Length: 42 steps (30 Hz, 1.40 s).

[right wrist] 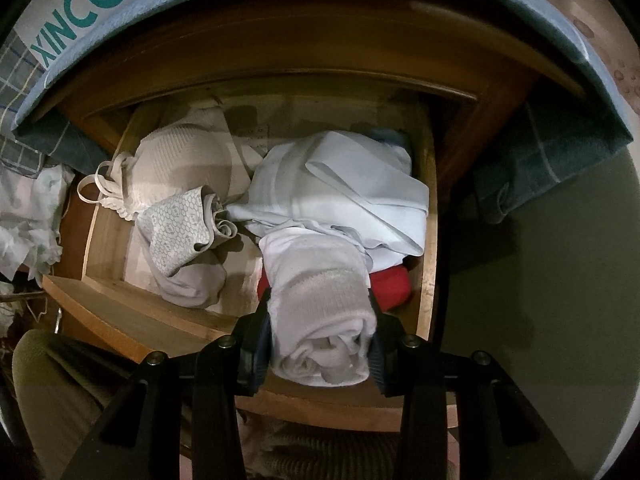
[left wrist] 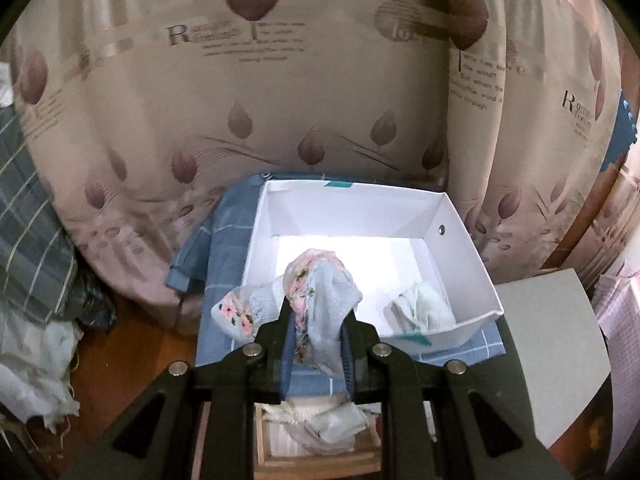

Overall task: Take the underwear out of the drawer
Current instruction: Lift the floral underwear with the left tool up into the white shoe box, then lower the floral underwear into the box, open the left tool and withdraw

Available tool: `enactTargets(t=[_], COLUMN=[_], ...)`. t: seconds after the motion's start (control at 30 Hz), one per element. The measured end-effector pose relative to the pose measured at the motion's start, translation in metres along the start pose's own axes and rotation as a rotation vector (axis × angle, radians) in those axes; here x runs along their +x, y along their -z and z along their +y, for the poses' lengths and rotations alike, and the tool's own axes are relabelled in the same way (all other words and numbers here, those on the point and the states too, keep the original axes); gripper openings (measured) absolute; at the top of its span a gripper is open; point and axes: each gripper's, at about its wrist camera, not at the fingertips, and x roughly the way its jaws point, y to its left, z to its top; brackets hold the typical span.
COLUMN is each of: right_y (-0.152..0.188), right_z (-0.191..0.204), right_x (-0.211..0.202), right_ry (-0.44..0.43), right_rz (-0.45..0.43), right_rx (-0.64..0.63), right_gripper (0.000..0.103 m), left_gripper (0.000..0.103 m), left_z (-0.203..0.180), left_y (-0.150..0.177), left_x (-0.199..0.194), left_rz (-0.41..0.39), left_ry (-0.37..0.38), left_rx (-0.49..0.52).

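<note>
My left gripper is shut on pale blue underwear with a pink floral trim, held up at the near left edge of a white box. A folded white garment lies in the box's near right corner. My right gripper is shut on a rolled white underwear, held over the open wooden drawer. The drawer holds a pale blue garment, a red item, a patterned grey underwear and a cream bra.
The white box stands on a blue checked cloth on top of the cabinet, in front of a patterned curtain. A grey surface is to the right. Crumpled white cloth lies at the left on the wooden floor.
</note>
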Motion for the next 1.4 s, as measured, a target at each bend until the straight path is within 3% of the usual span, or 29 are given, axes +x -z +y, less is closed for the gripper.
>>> enactTargets(t=[0.27,0.57,0.97,1.07,1.4], right_y=[-0.001,-0.001,-0.001,-0.001,-0.001], right_z=[-0.003,-0.007,-0.007,-0.007,-0.006], right_x=[0.0,0.001,0.003,0.003,0.004], right_ry=[-0.026,-0.065,-0.073,-0.073,-0.074], right_rz=[0.002,0.009,0.016,0.018,0.02], right_rx=[0.023,0.046,0.048,0.047,0.046], right_gripper=[0.037,0.037,0.037,0.037,0.037], left_gripper=[0.02,0.02,0.024,0.027,0.053], left_z=[-0.022,-0.026,-0.022,-0.023,-0.022], left_y=[-0.025,-0.016,-0.01,-0.009,-0.012], left_x=[0.054,0.115,0.139,0.139,0.127], left_rz=[0.045,0.147,0.207,0.216,0.211], left_ry=[-0.021,-0.062,-0.075,-0.086,-0.08], left_rx=[0.058,0.077,0.065,0.073,0.061])
